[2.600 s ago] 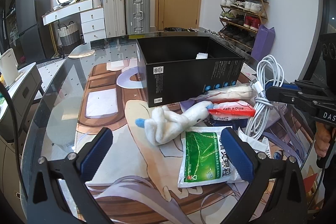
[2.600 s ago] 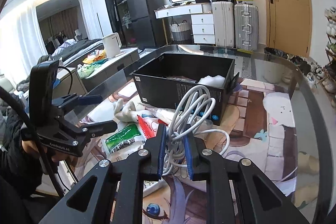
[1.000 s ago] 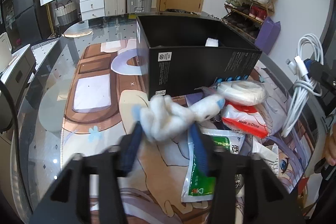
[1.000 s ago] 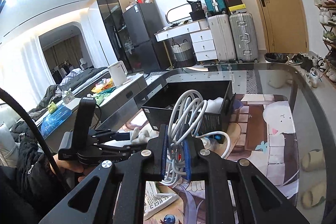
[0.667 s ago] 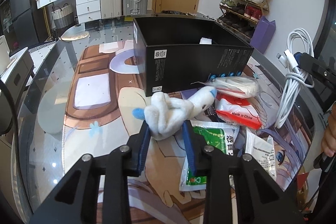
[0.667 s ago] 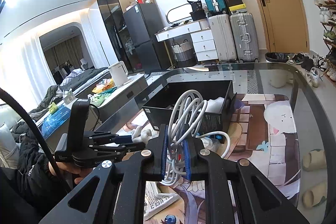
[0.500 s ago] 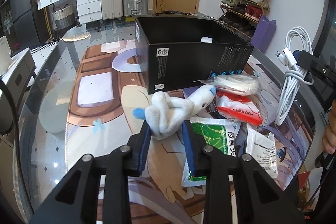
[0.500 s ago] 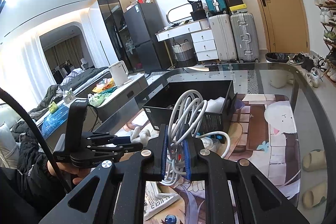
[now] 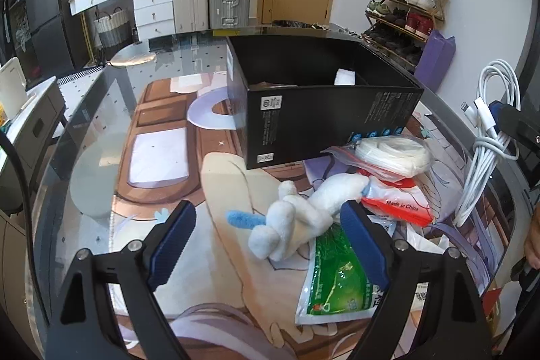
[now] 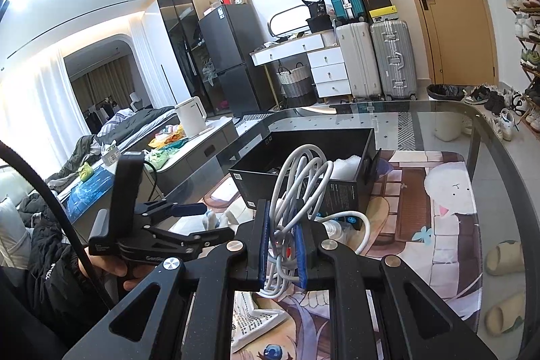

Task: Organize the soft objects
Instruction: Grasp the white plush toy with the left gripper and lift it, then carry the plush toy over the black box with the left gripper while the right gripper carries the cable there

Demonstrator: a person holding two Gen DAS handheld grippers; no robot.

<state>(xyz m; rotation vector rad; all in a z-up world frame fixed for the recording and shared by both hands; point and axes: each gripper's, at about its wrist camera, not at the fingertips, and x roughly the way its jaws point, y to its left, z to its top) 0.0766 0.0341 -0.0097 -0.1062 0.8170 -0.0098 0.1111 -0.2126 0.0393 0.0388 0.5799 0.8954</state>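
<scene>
- Left gripper [image 9: 266, 237]: released, jaws spread wide, blue pads either side of the plush toy [image 9: 297, 220] without touching it.
- Plush toy: white with blue bits, lying on its side on the printed mat [image 9: 158, 157], just in front of the black box [image 9: 324, 120]; its far end rests against the red packet [image 9: 398, 208].
- Right gripper [image 10: 282, 250]: clenched on the white cable bundle [image 10: 297, 191], held up in the air toward the right edge of the table [image 9: 84, 110], well clear of the surface.
- Other clutter right of the toy: bagged white roll [image 9: 393, 154] sitting on the red packet, green sachet [image 9: 337, 275] partly under the toy.
- Black box: open top, something white already in its far right corner; middle looks free.
- Step in hand, my read: left picks up the toy, right drops the cable in the box.
- Doing it well: centre the pads over the toy's thick body, not the thin blue limb; go low enough to grab fluff firmly.
- Keep the right pad off the green sachet, it could get pinched too.
- Lift straight up so the red packet isn't dragged along.
- Cable: lower loops fully past the box rim before letting go, the dangling tail may snag.
</scene>
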